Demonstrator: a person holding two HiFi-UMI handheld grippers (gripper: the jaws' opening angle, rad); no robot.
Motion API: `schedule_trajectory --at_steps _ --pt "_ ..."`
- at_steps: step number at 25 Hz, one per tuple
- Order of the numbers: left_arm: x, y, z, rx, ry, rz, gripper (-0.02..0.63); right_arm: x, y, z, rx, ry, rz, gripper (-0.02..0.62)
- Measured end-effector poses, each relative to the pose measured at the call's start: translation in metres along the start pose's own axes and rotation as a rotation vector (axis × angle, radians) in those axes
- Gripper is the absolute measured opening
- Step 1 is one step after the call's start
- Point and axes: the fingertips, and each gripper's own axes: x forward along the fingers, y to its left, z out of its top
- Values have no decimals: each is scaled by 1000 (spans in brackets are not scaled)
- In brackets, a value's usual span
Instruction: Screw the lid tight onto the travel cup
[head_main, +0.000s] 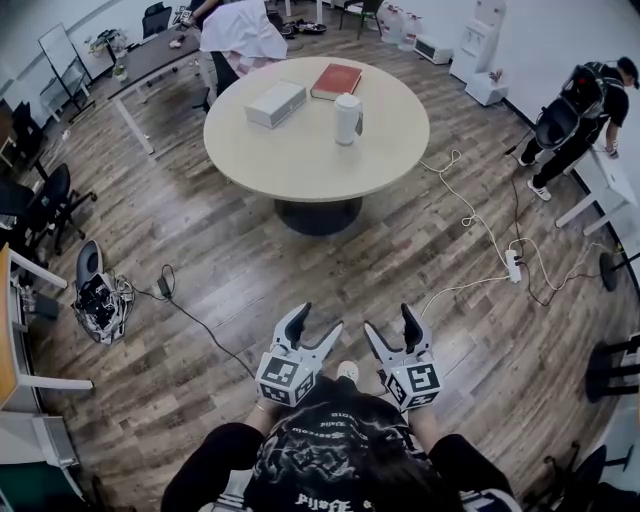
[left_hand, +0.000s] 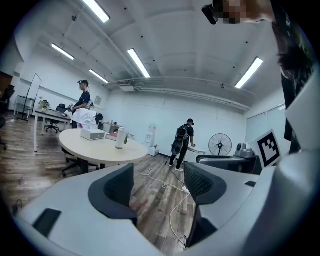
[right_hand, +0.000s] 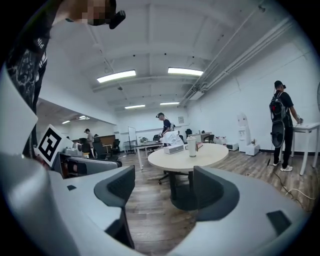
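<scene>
Head view first; looking steeply down at the left gripper (head_main: 318, 320) and the right gripper (head_main: 390, 322), held side by side and low, close in front of the body, tips pointing forward; spread wide on both, pinching nothing, only wood floor between the jaws. Same story in the left gripper view, just bare planks and a white cord (left_hand: 170, 216) in the gap; ditto the right gripper view, only floor and the dark foot of a table there.

Spotting the travel cup (head_main: 347, 118) well ahead of both grippers, standing upright on the round table (head_main: 300, 170), nowhere near either pair of jaws; up and to the left of the jaws in the left gripper view, pretty much straight ahead above the gap in the right gripper view.

Also on that table, past the cup: a white box (head_main: 275, 103) off to the left and a red book (head_main: 336, 80) just behind; apart from each other and from the cup.

Out to the right of the right gripper, a power strip (head_main: 513, 265) lying on the floor; farther that way, a person in black (head_main: 575, 110) bent at a white desk. Out to the left of the left gripper, a dark bundle of gear (head_main: 100, 298) on the floor.
</scene>
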Motion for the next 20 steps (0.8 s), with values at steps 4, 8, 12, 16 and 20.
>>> schedule_trajectory --at_steps 4,8,12,16,20 --pt "20 -2 5 18 -8 14 331 4 -22 8 -11 -17 3 362" --pt "45 1 13 38 -22 35 334 14 -49 14 -23 -30 5 364" --pt "63 2 17 56 -38 71 333 23 -67 16 -42 -33 29 364" --pt "85 2 25 88 -60 88 333 31 -87 17 -51 -33 36 364" --pt "100 5 32 79 -70 90 333 41 -96 20 -50 -36 37 364"
